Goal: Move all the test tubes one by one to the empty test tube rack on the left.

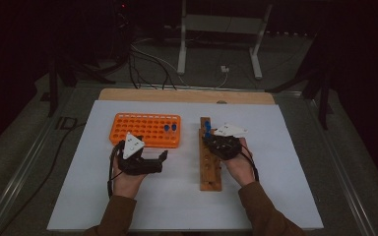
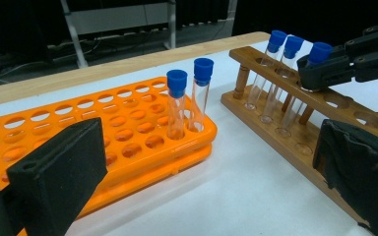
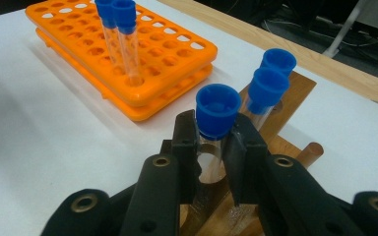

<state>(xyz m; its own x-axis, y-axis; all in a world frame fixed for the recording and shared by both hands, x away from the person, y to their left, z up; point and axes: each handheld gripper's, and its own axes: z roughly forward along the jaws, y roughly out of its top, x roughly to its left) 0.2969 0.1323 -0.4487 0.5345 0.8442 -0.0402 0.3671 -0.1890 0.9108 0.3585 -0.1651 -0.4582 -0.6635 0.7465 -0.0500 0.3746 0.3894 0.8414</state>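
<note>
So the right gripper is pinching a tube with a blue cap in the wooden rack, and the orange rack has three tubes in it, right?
Almost. The right gripper is shut on a blue-capped tube in the wooden rack, but the orange rack holds two tubes, not three. The left gripper view shows both of them side by side near the rack's end.

tubes: 5 (image 2: pixel 176 103) | orange rack: 1 (image 2: pixel 128 123) | wooden rack: 1 (image 2: pixel 275 123)
</note>
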